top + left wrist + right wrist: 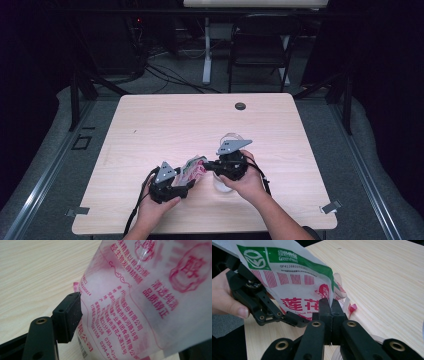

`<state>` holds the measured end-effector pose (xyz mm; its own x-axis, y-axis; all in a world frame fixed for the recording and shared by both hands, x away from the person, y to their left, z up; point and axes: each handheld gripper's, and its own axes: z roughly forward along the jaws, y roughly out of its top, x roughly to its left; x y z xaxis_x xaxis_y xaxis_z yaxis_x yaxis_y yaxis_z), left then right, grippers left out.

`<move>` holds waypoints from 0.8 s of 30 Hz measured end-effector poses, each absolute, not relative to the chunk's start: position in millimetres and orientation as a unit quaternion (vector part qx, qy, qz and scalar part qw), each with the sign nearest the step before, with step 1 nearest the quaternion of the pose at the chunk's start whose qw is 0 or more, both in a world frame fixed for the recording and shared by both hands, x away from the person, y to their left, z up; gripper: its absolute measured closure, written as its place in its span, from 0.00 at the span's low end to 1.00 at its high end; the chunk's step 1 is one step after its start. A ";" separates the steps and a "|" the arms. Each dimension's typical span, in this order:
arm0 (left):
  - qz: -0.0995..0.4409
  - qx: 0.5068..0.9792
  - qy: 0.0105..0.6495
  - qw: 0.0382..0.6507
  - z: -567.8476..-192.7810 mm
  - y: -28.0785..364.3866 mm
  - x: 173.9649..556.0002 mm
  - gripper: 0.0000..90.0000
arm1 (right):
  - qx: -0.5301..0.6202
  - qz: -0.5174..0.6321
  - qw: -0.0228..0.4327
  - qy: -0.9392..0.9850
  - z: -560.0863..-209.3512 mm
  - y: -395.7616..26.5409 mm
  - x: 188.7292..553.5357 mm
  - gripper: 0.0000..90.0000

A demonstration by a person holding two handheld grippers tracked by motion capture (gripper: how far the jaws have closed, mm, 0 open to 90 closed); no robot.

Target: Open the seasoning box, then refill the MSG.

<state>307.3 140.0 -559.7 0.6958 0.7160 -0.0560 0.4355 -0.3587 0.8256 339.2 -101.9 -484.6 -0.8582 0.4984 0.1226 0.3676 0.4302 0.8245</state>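
A plastic pouch [193,167] with red print hangs between my two grippers over the front middle of the wooden table [200,115]. My right gripper [209,164] is shut on the pouch's [294,277] edge; in the right gripper view its jaws [331,307] meet flat on the film below a green band. My left gripper [189,181] stands open around the pouch [140,297]. One black pad [71,315] lies beside the film and the other jaw sits far off at the lower right corner. A clear glass [223,184] stands under my right hand.
A torn strip and a small red scrap [353,307] hang from the pouch's corner. A black grommet [240,106] sits at the table's far edge. A dark folding chair [260,40] and table legs stand beyond it. The table's front edge is close to both hands.
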 end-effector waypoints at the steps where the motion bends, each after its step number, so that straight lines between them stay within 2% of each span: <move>1: 0.159 0.809 0.356 0.440 -559.7 140.0 307.3 0.34 | 0.257 0.468 0.070 0.843 -484.6 -101.9 339.2 1.00; 11: 0.163 0.796 0.369 0.451 -570.6 138.5 311.7 0.29 | 0.256 0.469 0.071 0.842 -484.8 -102.7 338.3 1.00; 24: 0.172 0.805 0.371 0.430 -578.8 135.0 315.0 0.24 | 0.255 0.470 0.072 0.842 -485.0 -102.6 337.5 1.00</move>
